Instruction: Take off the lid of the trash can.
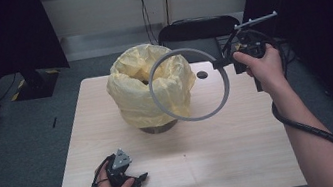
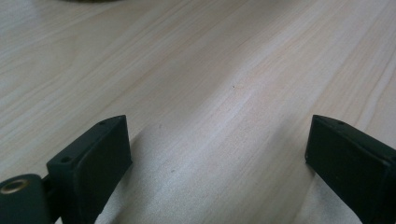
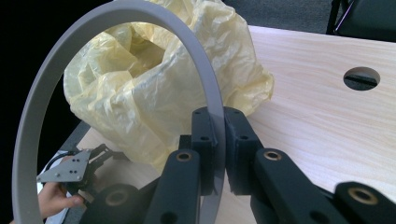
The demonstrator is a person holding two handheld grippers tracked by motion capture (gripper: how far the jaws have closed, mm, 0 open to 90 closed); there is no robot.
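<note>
R tool (image 3: 219, 140) clamped on grey ring (image 1: 188, 84); L tool (image 2: 219, 154) wide, empty, on table (image 2: 224, 70).

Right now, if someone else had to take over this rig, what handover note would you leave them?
Right gripper: shut on the grey ring, held in the air beside the bin and tilted toward its mouth.
Left gripper: open, nothing between the jaws, resting near the front left of the table.
Bin: at the table's middle back, yellow bag draped over its rim.
Done: bag is in the bin, ring picked up.
Left: probably lower the ring over the bag at the rim; it is not yet seated.
</note>
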